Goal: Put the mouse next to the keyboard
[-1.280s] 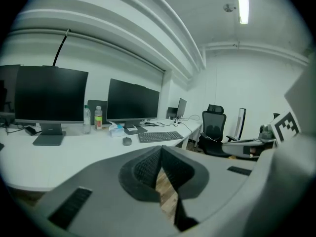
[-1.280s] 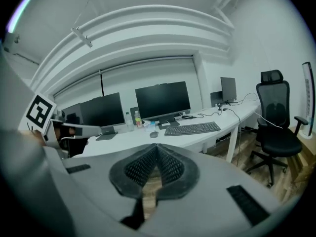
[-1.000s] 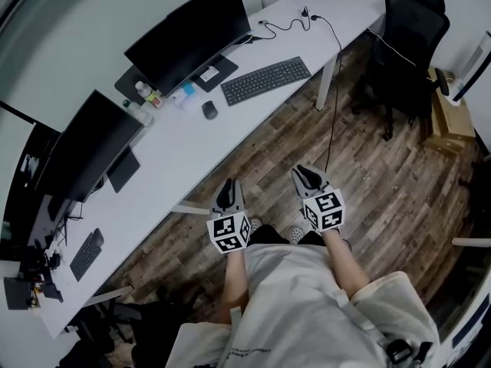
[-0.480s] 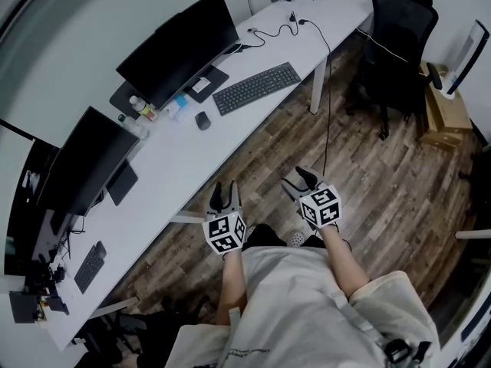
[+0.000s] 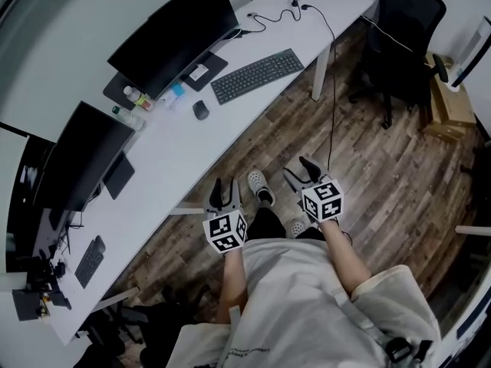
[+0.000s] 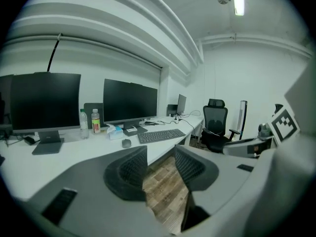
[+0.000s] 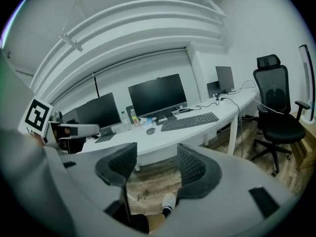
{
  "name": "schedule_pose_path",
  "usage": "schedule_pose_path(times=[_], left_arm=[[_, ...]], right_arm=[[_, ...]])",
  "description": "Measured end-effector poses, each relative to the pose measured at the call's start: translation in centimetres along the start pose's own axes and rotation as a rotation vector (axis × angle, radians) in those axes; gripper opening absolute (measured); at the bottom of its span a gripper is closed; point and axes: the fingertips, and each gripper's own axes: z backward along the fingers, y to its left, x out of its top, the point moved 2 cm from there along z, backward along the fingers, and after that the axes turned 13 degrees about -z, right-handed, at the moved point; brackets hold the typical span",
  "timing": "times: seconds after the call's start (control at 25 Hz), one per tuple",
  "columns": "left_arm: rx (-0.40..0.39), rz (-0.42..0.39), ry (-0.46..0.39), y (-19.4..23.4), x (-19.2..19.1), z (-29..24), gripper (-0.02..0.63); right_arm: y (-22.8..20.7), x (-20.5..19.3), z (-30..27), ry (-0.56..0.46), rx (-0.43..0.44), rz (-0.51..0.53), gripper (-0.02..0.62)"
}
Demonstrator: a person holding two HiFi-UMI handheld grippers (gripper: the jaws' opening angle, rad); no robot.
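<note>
We count one mouse [image 5: 200, 110] on the white desk [image 5: 176, 156], near one keyboard [image 5: 257, 75] but apart from it, to its left, before two monitors [image 5: 173, 33]. A dark object [image 5: 90, 255] far down the desk is perhaps a second keyboard. Left gripper [image 5: 224, 190] and right gripper [image 5: 300, 170] have just been opening, jaws apart, nothing between them.

The desk [image 5: 173, 156] is topped in smooth matt white; the floor [image 5: 383, 159] at right is laid with grained wood planks; the keyboard [image 5: 257, 75] is cased in matt dark plastic.
</note>
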Motion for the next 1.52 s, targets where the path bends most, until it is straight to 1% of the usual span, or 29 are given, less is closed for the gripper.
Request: schedule_pose_path(times=[0.08, 0.28, 0.44, 0.68, 0.88, 1.12, 1.52], left_arm=[[-0.012, -0.021, -0.011, -0.1, 0.7, -1.0, 0.178], [-0.016, 0.01, -0.02, 0.9, 1.7, -4.3, 0.177], [-0.005, 0.03, -0.005, 2.5, 1.7, -7.3, 0.176], [0.024, 0.07, 0.02, 6.6, 2.7, -13.2, 0.176], [0.031, 0.082, 0.038, 10.3, 3.8, -18.4, 0.176], [0.034, 0.099, 0.077, 14.9, 3.9, -24.1, 0.176], [0.038, 0.142, 0.167, 20.5, 1.3, -31.2, 0.178]], right_arm=[[-0.4, 0.6, -0.6, -0.007, -0.007, -0.009, 0.261], [-1.7, 1.9, -2.6, -0.003, -0.029, -0.01, 0.258], [-2.6, 3.3, -5.1, -0.004, -0.03, -0.015, 0.258], [-3.3, 5.9, -10.8, 0.033, -0.034, -0.013, 0.258], [-3.0, 8.1, -16.9, 0.079, -0.026, 0.001, 0.258], [-1.3, 11.0, -23.7, 0.114, -0.009, 0.039, 0.258], [-0.1, 12.4, -31.3, 0.203, -0.02, 0.071, 0.256]])
